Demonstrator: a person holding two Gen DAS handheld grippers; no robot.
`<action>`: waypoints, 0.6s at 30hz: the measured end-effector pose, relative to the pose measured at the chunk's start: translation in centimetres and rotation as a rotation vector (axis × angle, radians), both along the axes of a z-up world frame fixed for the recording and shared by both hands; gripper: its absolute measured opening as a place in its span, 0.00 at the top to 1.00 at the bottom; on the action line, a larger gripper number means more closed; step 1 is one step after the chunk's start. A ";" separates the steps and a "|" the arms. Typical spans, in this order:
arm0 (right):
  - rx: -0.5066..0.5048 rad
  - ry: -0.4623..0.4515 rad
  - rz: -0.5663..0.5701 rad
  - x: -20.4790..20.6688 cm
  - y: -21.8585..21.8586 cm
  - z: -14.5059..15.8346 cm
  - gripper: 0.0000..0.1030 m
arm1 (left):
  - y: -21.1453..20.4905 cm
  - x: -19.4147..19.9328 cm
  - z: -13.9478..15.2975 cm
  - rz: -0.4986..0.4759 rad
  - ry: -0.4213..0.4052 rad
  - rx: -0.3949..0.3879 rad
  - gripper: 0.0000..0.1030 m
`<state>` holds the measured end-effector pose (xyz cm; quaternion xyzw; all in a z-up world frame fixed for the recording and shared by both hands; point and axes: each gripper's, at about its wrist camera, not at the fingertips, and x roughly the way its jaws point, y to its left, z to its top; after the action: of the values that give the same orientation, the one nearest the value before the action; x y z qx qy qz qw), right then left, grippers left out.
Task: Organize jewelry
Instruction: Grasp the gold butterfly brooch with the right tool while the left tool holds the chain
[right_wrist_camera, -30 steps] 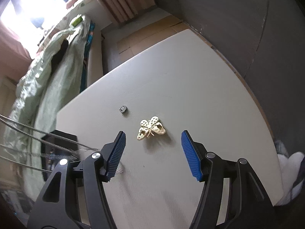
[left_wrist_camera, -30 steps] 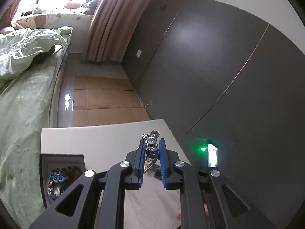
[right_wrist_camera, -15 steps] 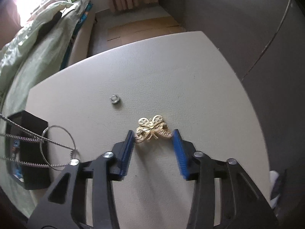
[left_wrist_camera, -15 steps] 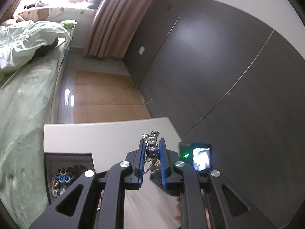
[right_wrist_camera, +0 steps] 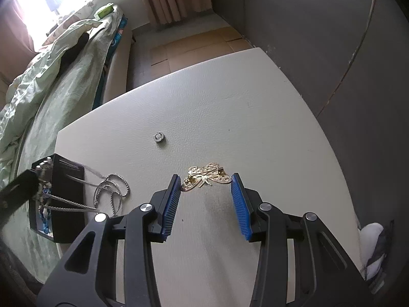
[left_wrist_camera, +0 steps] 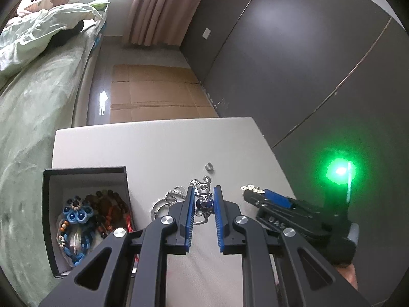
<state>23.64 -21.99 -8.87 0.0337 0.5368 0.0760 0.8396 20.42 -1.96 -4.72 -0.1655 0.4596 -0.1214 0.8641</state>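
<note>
The left gripper (left_wrist_camera: 203, 200) is clamped on a small silver bear charm with a dark blue beaded body (left_wrist_camera: 203, 199), its blue ribbed pads pressing the charm from both sides; from the charm a silver chain (right_wrist_camera: 116, 188) trails down and lies in loops on the white table (right_wrist_camera: 230, 97), just beside the gripper's left finger and close to the right wall of the black jewelry box (left_wrist_camera: 87, 172); the open box stands at the table's left edge and holds a blue beaded flower ornament (left_wrist_camera: 76, 213) with brown bead strands (left_wrist_camera: 107, 202) beside it; a small silver ring (left_wrist_camera: 209, 166) lies alone on the table just beyond the charm, apart from everything else. The right gripper (right_wrist_camera: 205, 181) points steeply down at the table with its blue pads set on either side of a gold butterfly brooch (right_wrist_camera: 205, 176); the left pad touches a wing tip and the right pad stands at the other wing, though whether it presses there cannot be told, and the brooch lies flat on the table between the fingertips; in the left wrist view the same gripper appears low on the right with a green light (left_wrist_camera: 341, 171) glowing on its body; past the table lie a bed with pale green bedding (right_wrist_camera: 51, 58), pink curtains (left_wrist_camera: 158, 7) and a dark wall (left_wrist_camera: 294, 51).
</note>
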 end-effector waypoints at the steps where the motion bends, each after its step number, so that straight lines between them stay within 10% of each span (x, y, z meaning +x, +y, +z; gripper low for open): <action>1: 0.001 0.000 0.001 -0.1 -0.1 0.1 0.60 | 0.0 -0.2 0.0 0.001 0.002 0.001 0.87; 18: 0.026 -0.013 0.003 -1.0 -1.6 1.0 0.60 | 1.0 -5.4 9.5 0.039 -0.241 0.019 0.88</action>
<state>22.67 -23.55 -7.86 0.0436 0.5303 0.0844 0.8425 15.05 -1.00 4.77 -0.1505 0.3502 -0.1195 0.9168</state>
